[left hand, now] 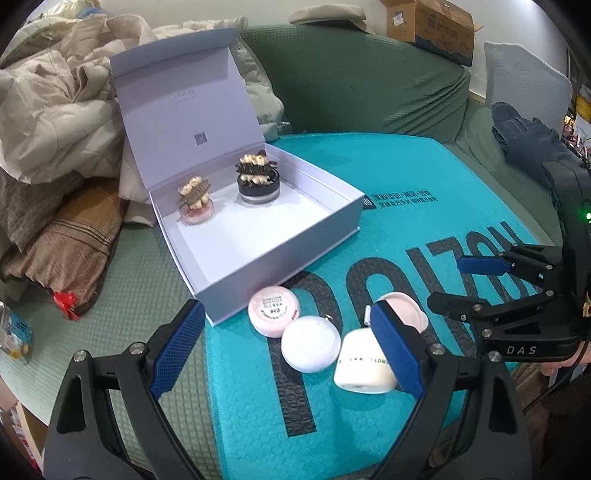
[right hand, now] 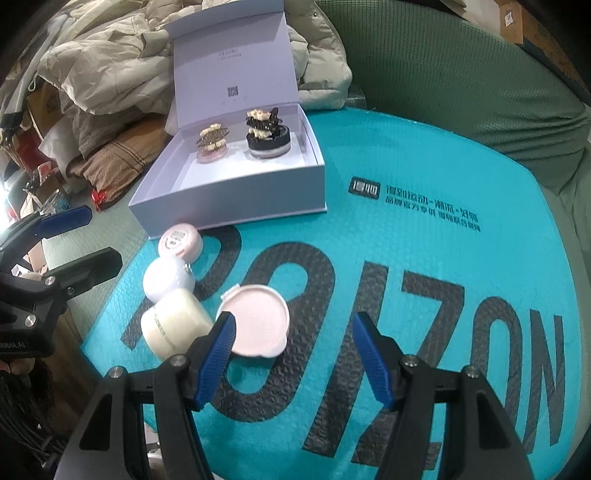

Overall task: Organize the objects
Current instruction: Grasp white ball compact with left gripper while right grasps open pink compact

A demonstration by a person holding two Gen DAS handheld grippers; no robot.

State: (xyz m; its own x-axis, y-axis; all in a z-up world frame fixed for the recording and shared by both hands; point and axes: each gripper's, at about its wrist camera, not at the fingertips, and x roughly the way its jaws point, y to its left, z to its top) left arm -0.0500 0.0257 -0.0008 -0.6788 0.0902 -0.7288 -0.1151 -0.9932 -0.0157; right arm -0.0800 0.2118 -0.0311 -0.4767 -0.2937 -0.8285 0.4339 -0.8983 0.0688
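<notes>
An open white gift box (left hand: 332,218) (right hand: 229,214) holds a pink jar (left hand: 197,214) (right hand: 212,155) and a black jar (left hand: 258,188) (right hand: 267,142), each with a hair clip on top. In front on the teal mailer lie a pink round jar (left hand: 275,310) (right hand: 181,242), a white round case (left hand: 310,343) (right hand: 168,282), a cream jar (left hand: 364,369) (right hand: 177,323) and a flat pink compact (left hand: 406,308) (right hand: 258,325). My left gripper (left hand: 288,354) is open above the white case. My right gripper (right hand: 293,354) (left hand: 469,284) is open, its left finger beside the compact.
The teal "POIZON" mailer (left hand: 424,206) (right hand: 424,258) lies on a green couch (left hand: 351,81). Piled jackets and blankets (left hand: 55,110) (right hand: 110,66) sit left of the box. A cardboard box (left hand: 432,22) is behind the couch.
</notes>
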